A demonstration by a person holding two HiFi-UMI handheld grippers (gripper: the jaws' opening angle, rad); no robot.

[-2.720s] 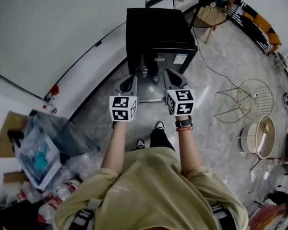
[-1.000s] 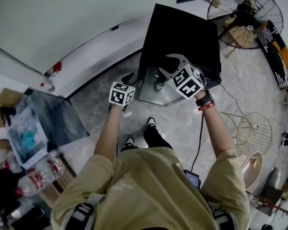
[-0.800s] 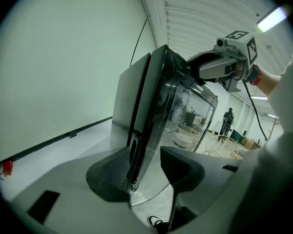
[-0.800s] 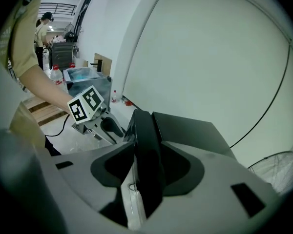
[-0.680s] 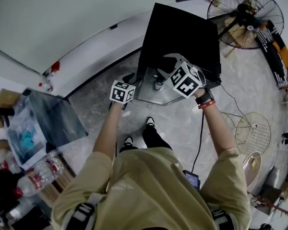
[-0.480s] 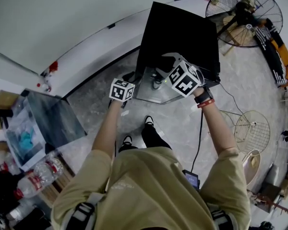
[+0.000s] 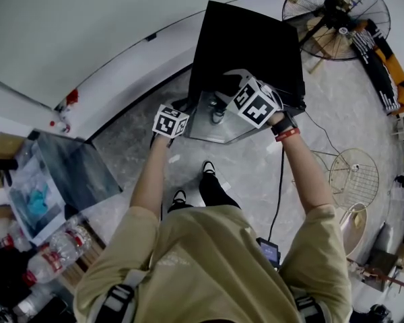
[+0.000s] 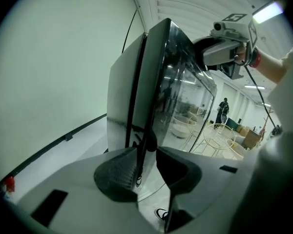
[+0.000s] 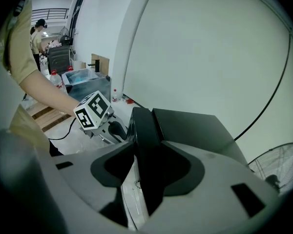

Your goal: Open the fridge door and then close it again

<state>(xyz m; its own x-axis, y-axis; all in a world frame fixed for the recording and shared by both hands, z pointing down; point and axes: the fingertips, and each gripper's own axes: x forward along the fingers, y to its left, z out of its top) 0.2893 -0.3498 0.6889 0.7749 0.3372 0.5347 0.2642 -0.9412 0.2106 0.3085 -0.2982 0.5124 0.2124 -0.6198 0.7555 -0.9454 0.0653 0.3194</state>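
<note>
The fridge (image 7: 249,46) sits at twelve o'clock from where I stand. Its fridge door (image 7: 215,123) faces me and looks closed against the cabinet.

My left gripper (image 8: 145,164) has just been closing, and the door's free vertical edge is between its jaws. The ribbed pad lies on the outer side and the other jaw on the glass front, so I read it as clamped there. My right gripper (image 9: 146,155) straddles the door's top edge with its jaws set wide, and they seem to bear on both faces.

To open it well, I would pull with the left along the arc of the swing and not straight back. The glass is smooth, so I want a firm grip before the seal gives. The right should follow along the top edge and guide the door rather than fight the hinge.

My shoes (image 7: 207,168) are at six o'clock, just below the door, and a black cable (image 7: 281,180) trails past at four o'clock. Both could lie in the door's sweep.

The standing fan (image 7: 333,12) at one o'clock and the wire stool (image 7: 353,177) at three are well apart from it. So are the clear storage box (image 7: 50,180) at nine and the water bottles (image 7: 50,251) at eight.
</note>
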